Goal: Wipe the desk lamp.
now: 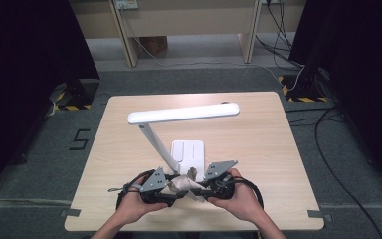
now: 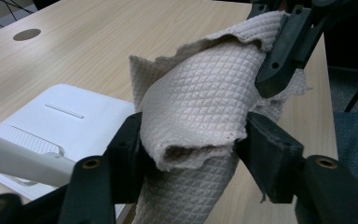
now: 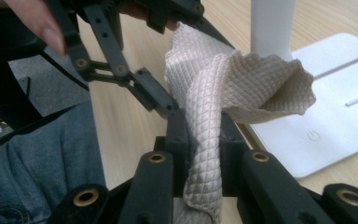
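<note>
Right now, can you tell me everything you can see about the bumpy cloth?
The cloth is beige with a quilted diamond pattern and rough, wavy edges, and it looks soft. It is bunched into a loose roll, held up above the wooden table in front of the white lamp base. The right tool pinches one end tightly. The left tool has its jaws on either side of the rolled middle, touching it.

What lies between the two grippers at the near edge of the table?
A beige quilted cloth bridges the left gripper and right gripper in the high view. Both gripper views show it bunched between the jaws, with the white lamp base just beyond.
</note>
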`<state>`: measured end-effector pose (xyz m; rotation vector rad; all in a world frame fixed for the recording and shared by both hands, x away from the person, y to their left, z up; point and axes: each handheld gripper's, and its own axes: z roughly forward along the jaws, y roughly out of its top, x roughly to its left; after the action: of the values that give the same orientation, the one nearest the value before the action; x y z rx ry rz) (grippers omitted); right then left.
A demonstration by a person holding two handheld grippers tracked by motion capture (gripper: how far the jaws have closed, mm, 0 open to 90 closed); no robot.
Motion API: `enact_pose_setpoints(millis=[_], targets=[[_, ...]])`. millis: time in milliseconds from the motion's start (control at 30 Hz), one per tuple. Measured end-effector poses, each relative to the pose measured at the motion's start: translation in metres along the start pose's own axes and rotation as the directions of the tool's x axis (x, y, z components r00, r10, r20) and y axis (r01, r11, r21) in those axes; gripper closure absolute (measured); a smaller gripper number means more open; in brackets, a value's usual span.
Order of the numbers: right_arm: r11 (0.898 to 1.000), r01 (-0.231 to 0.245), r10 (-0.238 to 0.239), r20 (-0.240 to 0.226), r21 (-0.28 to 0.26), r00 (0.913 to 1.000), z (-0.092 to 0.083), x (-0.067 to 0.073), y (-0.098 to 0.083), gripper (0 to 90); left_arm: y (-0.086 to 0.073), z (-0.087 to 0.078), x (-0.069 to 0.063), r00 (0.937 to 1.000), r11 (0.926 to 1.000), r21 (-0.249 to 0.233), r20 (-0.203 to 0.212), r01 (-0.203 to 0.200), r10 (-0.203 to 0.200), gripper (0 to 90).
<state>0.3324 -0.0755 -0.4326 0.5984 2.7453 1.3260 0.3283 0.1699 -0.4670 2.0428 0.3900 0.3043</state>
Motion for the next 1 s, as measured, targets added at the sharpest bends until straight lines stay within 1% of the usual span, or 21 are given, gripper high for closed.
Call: enact_pose_setpoints(millis=[33, 67, 133, 200, 267, 300, 333, 433, 467, 533, 567, 667, 700, 733, 800, 833, 867, 900, 933, 967, 1000], targets=[[1.0, 0.002, -0.002, -0.004, -0.009, 1.0, 0.0, 0.0, 0.0, 79.7, 0.0, -0.001, 0.0, 1.0, 1.0, -0.004, 0.002, 0.001, -0.001, 48.0], [1.0, -0.002, 0.002, -0.007, -0.021, 1.0, 0.0, 0.0, 0.001, 79.6, 0.0, -0.002, 0.0, 1.0, 1.0, -0.009, 0.002, -0.001, 0.001, 52.9], [1.0, -0.001, 0.001, -0.005, -0.029, 1.0, 0.0, 0.0, 0.001, 79.6, -0.001, -0.002, 0.0, 1.0, 1.0, -0.009, 0.003, -0.003, 0.003, 57.5], [0.999, -0.003, 0.003, -0.005, -0.032, 1.0, 0.0, 0.0, 0.001, 79.6, -0.001, -0.003, 0.001, 1.0, 0.9999, -0.01, 0.004, -0.007, 0.007, 59.5], [0.999, -0.005, 0.005, -0.001, -0.046, 1.0, 0.0, 0.0, 0.002, 79.4, -0.002, -0.004, 0.0, 1.0, 0.9998, -0.021, -0.003, -0.007, 0.007, 66.7], [0.999, -0.005, 0.005, -0.001, -0.046, 1.0, 0.0, 0.0, 0.002, 79.4, -0.002, -0.005, 0.0, 1.0, 0.9997, -0.025, -0.004, -0.005, 0.005, 66.7], [0.999, 0.001, -0.001, 0.001, -0.052, 1.0, 0.001, 0.0, 0.003, 79.2, -0.002, -0.005, 0.0, 1.0, 0.9996, -0.027, -0.007, -0.007, 0.007, 69.8], [0.998, 0.0, 0.0, 0.003, -0.057, 1.0, 0.001, 0.001, 0.004, 78.9, -0.002, -0.007, 0.001, 0.9998, 0.9994, -0.034, -0.015, -0.011, 0.011, 72.8], [0.998, 0.003, -0.003, 0.004, -0.063, 1.0, 0.002, 0.001, 0.004, 78.5, -0.002, -0.008, 0.001, 0.9997, 0.9993, -0.035, -0.021, -0.012, 0.012, 75.2], [0.997, 0.004, -0.004, 0.002, -0.074, 1.0, 0.003, 0.001, 0.006, 75.7, -0.002, -0.01, 0.001, 0.9994, 0.9991, -0.04, -0.033, -0.015, 0.013, 79.2], [0.997, 0.004, -0.004, 0.002, -0.074, 1.0, 0.003, 0.001, 0.006, 75.7, -0.002, -0.011, 0.001, 0.9991, 0.999, -0.043, -0.04, -0.015, 0.014, 79.2], [0.995, -0.001, 0.001, -0.001, -0.095, 1.0, 0.004, 0.002, 0.008, 68.2, -0.003, -0.014, 0.001, 0.9982, 0.999, -0.042, -0.059, -0.013, 0.011, 80.5], [0.995, -0.001, 0.001, -0.001, -0.095, 1.0, 0.004, 0.002, 0.008, 68.2, -0.003, -0.016, 0.001, 0.9978, 0.9991, -0.039, -0.066, -0.015, 0.013, 80.5], [0.993, -0.005, 0.005, -0.004, -0.115, 1.0, 0.005, 0.003, 0.009, 64.3, -0.004, -0.018, 0.002, 0.9971, 0.9992, -0.038, -0.076, -0.014, 0.011, 80.7], [0.992, -0.007, 0.007, -0.003, -0.125, 1.0, 0.005, 0.003, 0.009, 62.7, -0.005, -0.021, 0.002, 0.9965, 0.9992, -0.038, -0.083, -0.013, 0.01, 80.8], [0.99, -0.017, 0.016, -0.01, -0.143, 0.9998, 0.004, 0.003, 0.01, 60.4, -0.006, -0.023, 0.003, 0.9957, 0.9992, -0.037, -0.092, -0.016, 0.012, 80.8], [0.984, -0.029, 0.027, -0.012, -0.176, 0.9995, 0.002, 0.002, 0.011, 56.6, -0.007, -0.027, 0.004, 0.9946, 0.9993, -0.032, -0.103, -0.019, 0.016, 80.9], [0.982, -0.032, 0.03, -0.013, -0.188, 0.9995, 0.001, 0.002, 0.012, 55.4, -0.008, -0.03, 0.004, 0.9938, 0.9994, -0.03, -0.11, -0.02, 0.016, 80.9], [0.977, -0.045, 0.042, -0.017, -0.211, 0.999, -0.002, 0.001, 0.012, 54.9, -0.009, -0.032, 0.005, 0.993, 0.9994, -0.028, -0.116, -0.021, 0.018, 80.9], [0.977, -0.045, 0.042, -0.017, -0.211, 0.999, -0.002, 0.001, 0.012, 54.9, -0.009, -0.032, 0.005, 0.993, 0.9994, -0.028, -0.116, -0.021, 0.018, 80.9], [0.971, -0.049, 0.046, -0.015, -0.232, 0.9988, -0.004, 0.0, 0.013, 54.1, -0.011, -0.035, 0.005, 0.9923, 0.9994, -0.026, -0.122, -0.023, 0.019, 80.9]])
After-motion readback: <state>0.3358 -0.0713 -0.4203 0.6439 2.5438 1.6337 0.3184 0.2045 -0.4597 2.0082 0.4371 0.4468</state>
